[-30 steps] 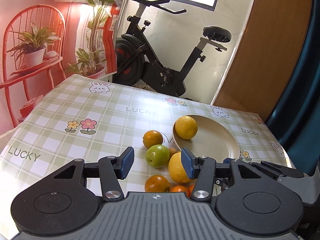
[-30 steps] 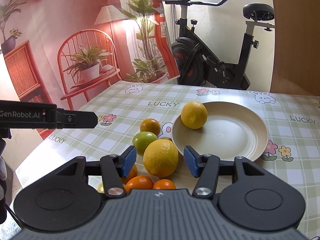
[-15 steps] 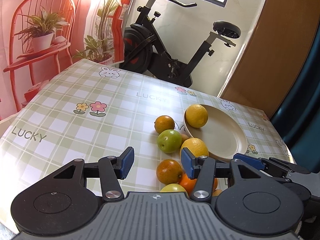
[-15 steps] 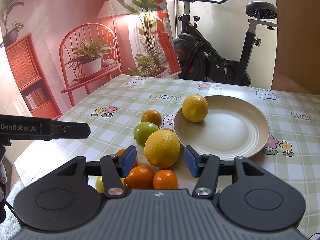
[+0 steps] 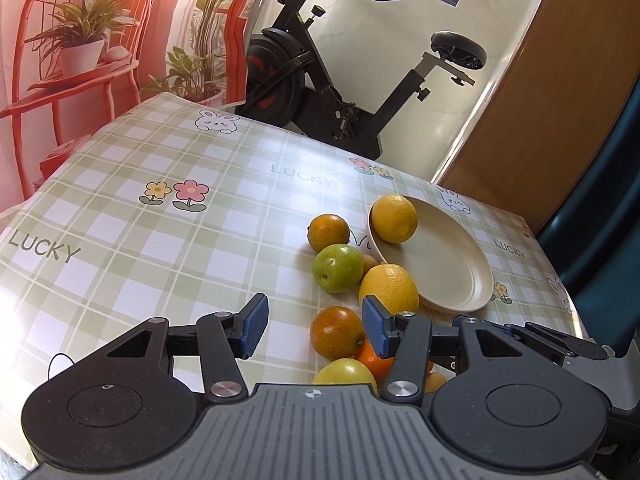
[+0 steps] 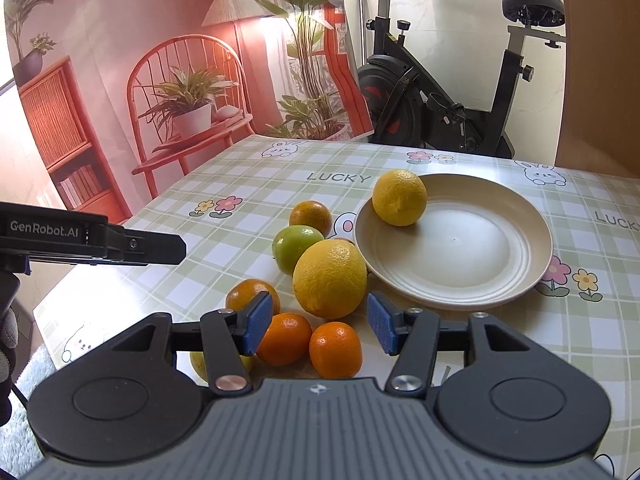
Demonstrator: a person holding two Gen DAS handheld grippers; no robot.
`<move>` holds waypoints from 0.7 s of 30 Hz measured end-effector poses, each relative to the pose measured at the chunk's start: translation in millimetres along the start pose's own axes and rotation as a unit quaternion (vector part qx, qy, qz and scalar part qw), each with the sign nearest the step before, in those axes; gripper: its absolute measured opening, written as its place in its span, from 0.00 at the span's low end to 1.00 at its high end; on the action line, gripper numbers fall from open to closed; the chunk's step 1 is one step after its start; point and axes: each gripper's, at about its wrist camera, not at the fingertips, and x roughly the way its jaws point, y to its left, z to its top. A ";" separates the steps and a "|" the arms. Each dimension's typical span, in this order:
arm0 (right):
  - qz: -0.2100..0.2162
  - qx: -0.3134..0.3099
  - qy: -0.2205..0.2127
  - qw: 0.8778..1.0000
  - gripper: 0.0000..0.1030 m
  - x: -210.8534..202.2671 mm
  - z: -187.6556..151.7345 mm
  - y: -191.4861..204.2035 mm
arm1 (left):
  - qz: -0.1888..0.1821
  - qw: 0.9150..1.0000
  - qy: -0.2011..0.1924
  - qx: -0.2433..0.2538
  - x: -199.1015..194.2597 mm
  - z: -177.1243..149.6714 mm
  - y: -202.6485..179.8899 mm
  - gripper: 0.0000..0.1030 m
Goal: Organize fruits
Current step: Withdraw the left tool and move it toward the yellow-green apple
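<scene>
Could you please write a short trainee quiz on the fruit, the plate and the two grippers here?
1. True or false: the round beige plate holds one yellow lemon.
2. Which fruit lies nearest ahead of the right gripper? A) the round green fruit B) the large yellow lemon on the checked tablecloth C) the lemon on the plate
3. Fill in: the jaws of the left gripper stand ____ and grip nothing.

Key: 1 true; 2 B; 3 open.

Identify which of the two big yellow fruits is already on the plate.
The smaller yellow fruit, resting inside the plate near its far-left rim; the larger one sits on the tablecloth outside it.
</scene>
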 end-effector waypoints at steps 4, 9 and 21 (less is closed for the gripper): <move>0.023 -0.027 0.018 0.999 0.54 5.7 -2.2 11.1 | -0.002 1.000 0.022 0.002 4.1 -1.3 4.4 0.52; 0.025 -0.041 0.029 0.998 0.54 9.7 -6.3 16.0 | -0.003 0.999 0.032 -0.005 6.4 -6.4 7.7 0.52; 0.026 -0.034 0.034 0.998 0.54 7.2 -8.1 11.3 | -0.019 0.998 0.053 0.002 12.9 -14.6 0.4 0.52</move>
